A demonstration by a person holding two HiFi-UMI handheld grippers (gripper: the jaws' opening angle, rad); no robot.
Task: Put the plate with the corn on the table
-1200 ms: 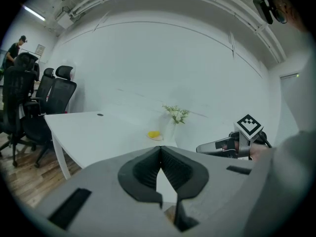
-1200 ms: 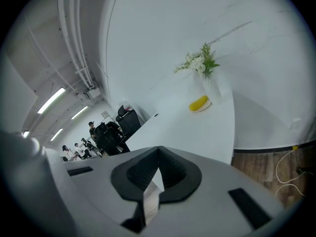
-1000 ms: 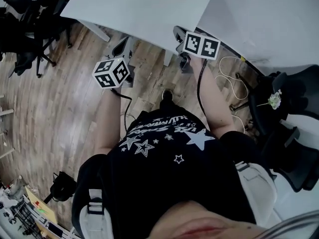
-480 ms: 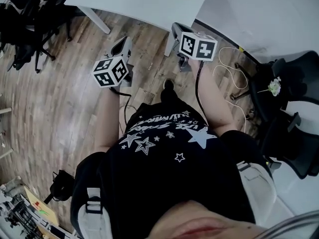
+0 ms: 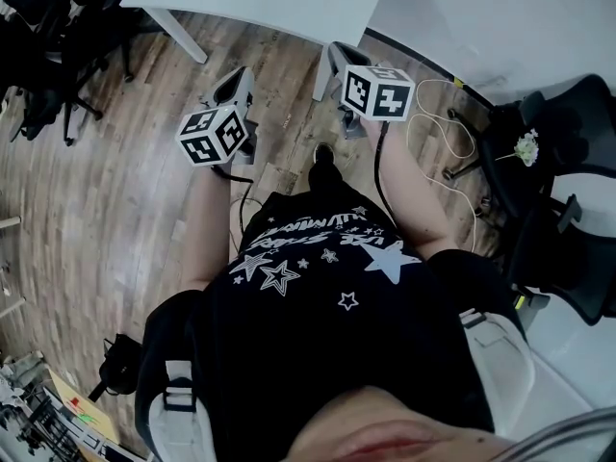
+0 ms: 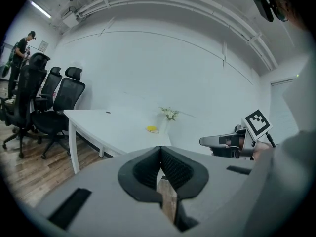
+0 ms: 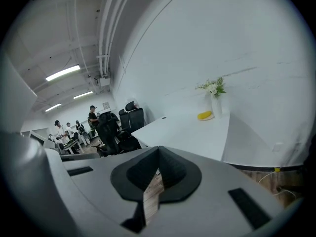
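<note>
- left gripper (image 6: 160, 154): jaws pressed together at the lower centre of the left gripper view, with nothing between the pads.
- right gripper (image 7: 158, 157): jaws fully closed at the lower centre of the right gripper view, also empty.
- both grippers hang side by side over the wooden floor (image 5: 115, 191) in the upper middle of the head view, just short of the table edge.
- white table (image 6: 113, 125): runs across the middle of both gripper views, beyond the jaws.
- plate with the corn (image 7: 205, 115): a yellow item on a pale plate, right of centre in the right gripper view. it sits on the far part of the table top, just beside a vase of flowers (image 7: 216, 100) and well apart from both grippers.
- office chairs (image 6: 61, 100): left of frame, past the table.
- step in hand, as a judgement: the plate already rests on the table and neither gripper carries anything, so placement looks complete or the task is not under way.
- next move: none is required for placement. any re-grip would call for approaching the table and opening the jaws first.
</note>
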